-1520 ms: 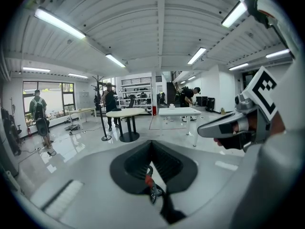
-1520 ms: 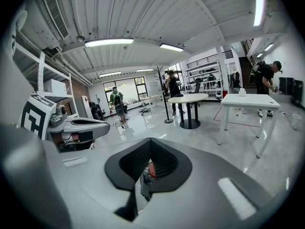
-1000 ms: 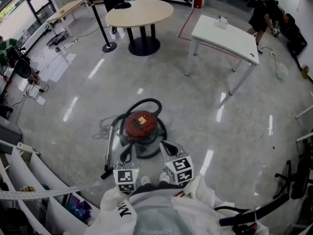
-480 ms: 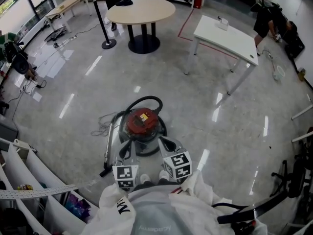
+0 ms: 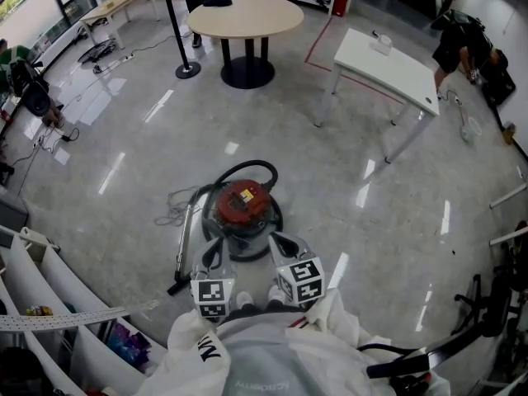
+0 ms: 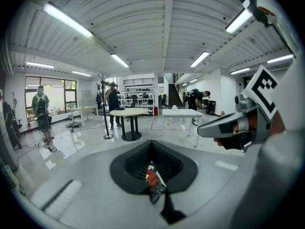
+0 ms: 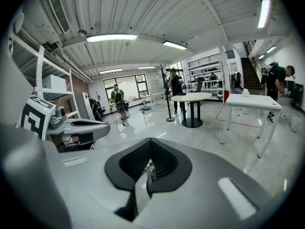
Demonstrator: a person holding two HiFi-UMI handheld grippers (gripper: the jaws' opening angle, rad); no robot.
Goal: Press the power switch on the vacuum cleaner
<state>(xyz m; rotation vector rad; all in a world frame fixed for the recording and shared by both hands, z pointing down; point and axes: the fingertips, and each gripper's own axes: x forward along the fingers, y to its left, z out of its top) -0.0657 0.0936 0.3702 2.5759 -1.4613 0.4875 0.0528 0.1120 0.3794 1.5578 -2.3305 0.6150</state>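
1. Hanging side by side over the floor [image 5: 346,163], the left tool [image 6: 152,170] and the right tool [image 7: 148,167] both aim forward at the vacuum [image 5: 242,207].
2. The left tool is clenched on nothing. Its jaws meet, leaving only a thin slit and the dark notch of the pads, and a bit of the vacuum's red lid shows through that notch.
3. The right tool is likewise clenched and empty. A narrow slit below its notch shows pale floor.
4. The vacuum stands on the floor just ahead of the tool tips and between them, and neither tool touches it. Its red lid faces up and carries a yellow patch. The switch itself cannot be picked out.
5. A black hose [image 5: 247,168] loops round the side of the vacuum farthest from the tools.
6. A wand [image 5: 185,246] lies on the floor just left of the left tool, running forward. A loose cord [image 5: 172,213] lies ahead and to the left of that tool.
7. Well beyond the vacuum a round surface [image 5: 245,15] stands straight ahead. A white surface [image 5: 388,60] stands ahead and to the right of the right tool, and a person [image 5: 455,44] bends over beyond it.
8. White shelves [image 5: 58,291] stand close on the left of the left tool.
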